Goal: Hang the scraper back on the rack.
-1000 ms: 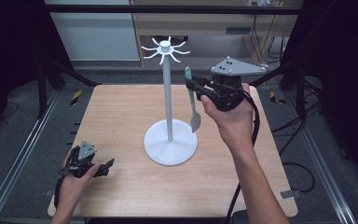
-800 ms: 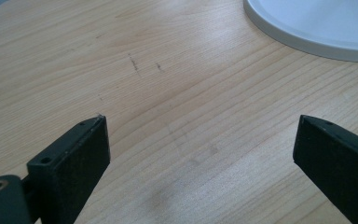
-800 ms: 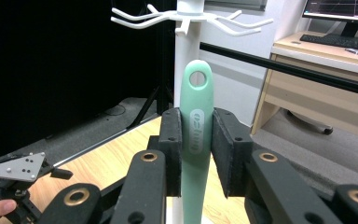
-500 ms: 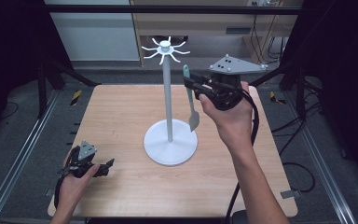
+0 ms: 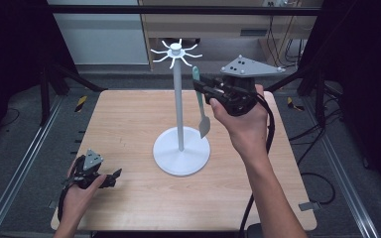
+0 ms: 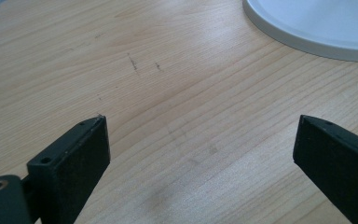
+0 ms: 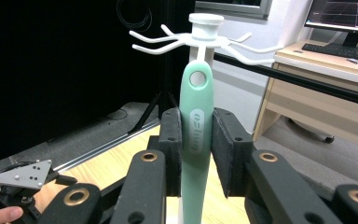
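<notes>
- Mint-green spatula (image 7: 196, 135): held upright, hanging hole at the top of the handle, blade end down. In the high view the spatula (image 5: 200, 101) hangs in the air just right of the stand's pole, above the base, not touching the table.
- Right gripper (image 7: 196, 151): jaws clamped on the spatula handle, pads pressing both sides below the hole. In the high view the right gripper (image 5: 204, 89) sits a little below the hook ring.
- Hook stand (image 5: 180, 114): white, round base, thin pole, ring of curved hooks at top (image 7: 200, 39). No hook carries anything.
- Left gripper (image 5: 110, 178): low near the table's front-left corner, jaws apart, nothing between them; bare wood shows between its pads (image 6: 74, 156).
- Risk: the hole is small and the hook tips thin, so a slightly off approach likely hits the handle on a hook instead of threading.
- Risk: a sideways push high on the pole could tip or slide the stand; nothing braces the base.
- Risk: letting go before the hook seats means the spatula drops onto the base or table (image 5: 129, 119).
- Count: one spatula, one stand, two grippers, one table.
</notes>
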